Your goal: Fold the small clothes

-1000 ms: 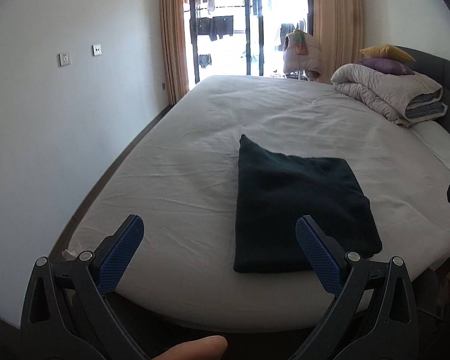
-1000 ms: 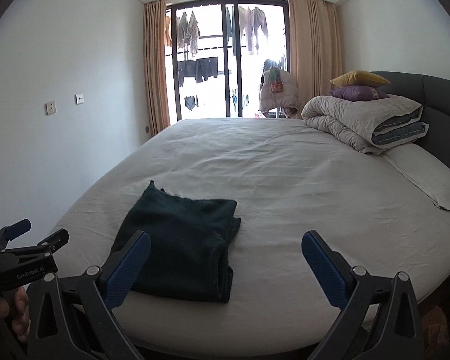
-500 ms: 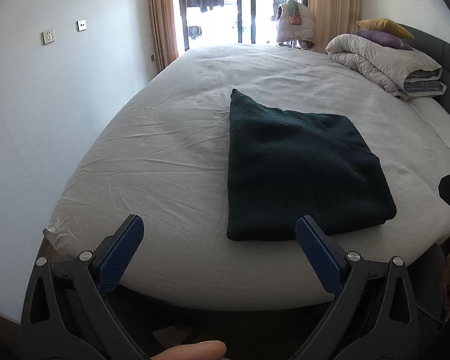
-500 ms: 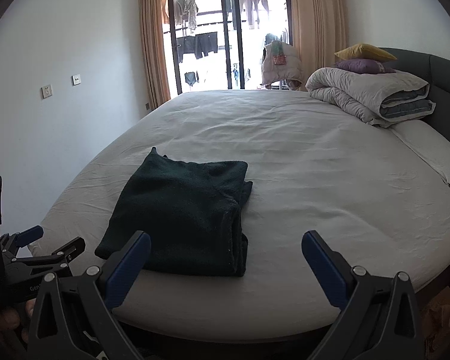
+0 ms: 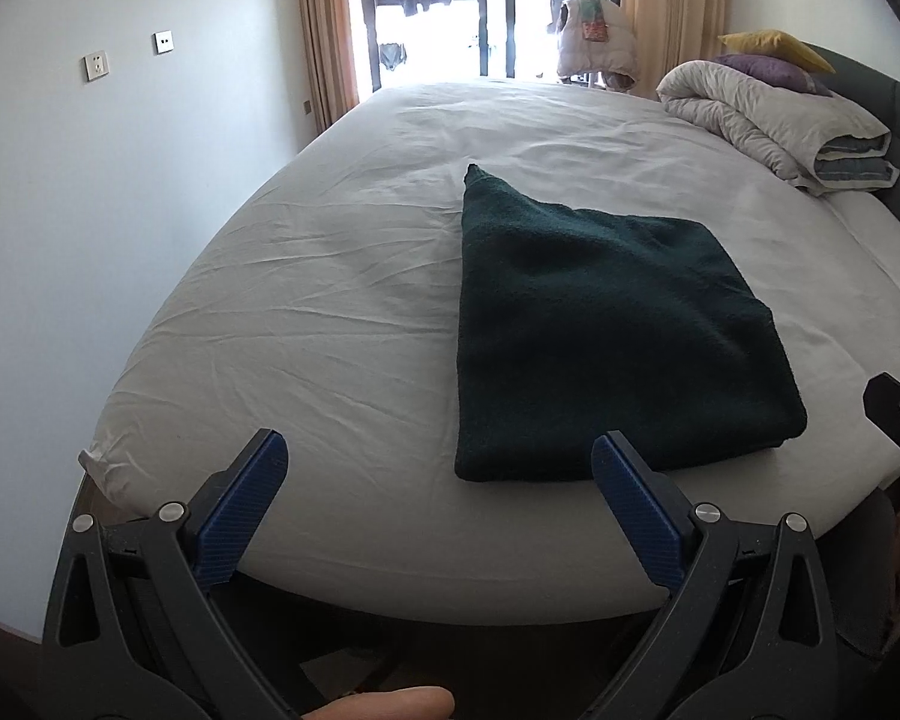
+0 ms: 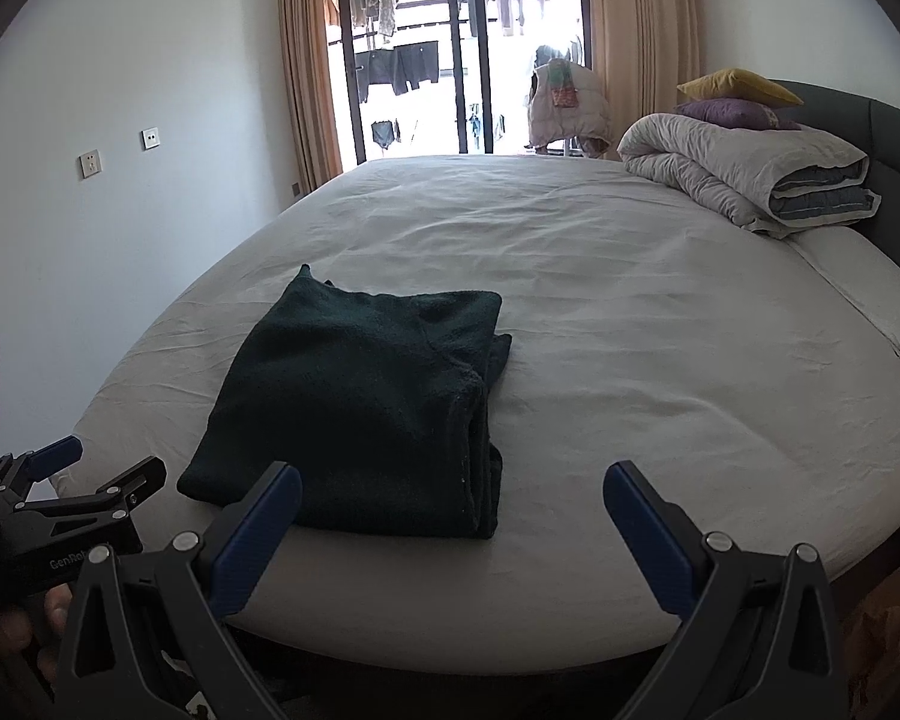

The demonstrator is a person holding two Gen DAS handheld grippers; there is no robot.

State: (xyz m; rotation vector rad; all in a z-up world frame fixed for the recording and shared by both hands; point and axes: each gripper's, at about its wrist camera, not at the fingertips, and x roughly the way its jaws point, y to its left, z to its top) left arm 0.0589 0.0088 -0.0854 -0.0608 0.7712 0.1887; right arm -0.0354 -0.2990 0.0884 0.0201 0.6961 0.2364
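A dark green garment (image 5: 606, 336) lies folded into a flat rectangle on the white bed (image 5: 330, 312), near its front edge. It also shows in the right wrist view (image 6: 366, 402), with its stacked folded edges on the right side. My left gripper (image 5: 438, 456) is open and empty, held off the bed's front edge, just short of the garment's near left corner. My right gripper (image 6: 450, 486) is open and empty, held before the garment's near right corner. The left gripper also shows at the left edge of the right wrist view (image 6: 78, 480).
A rolled grey duvet (image 6: 756, 174) with a purple pillow (image 6: 732, 114) and a yellow pillow (image 6: 732, 84) sits at the bed's far right by the dark headboard (image 6: 894, 144). A white pillow (image 6: 870, 294) lies right. A wall stands left, a balcony door behind.
Both grippers have moved closer to the bed and the garment, and both views have tilted down. Both grippers stayed open. The garment has not moved.
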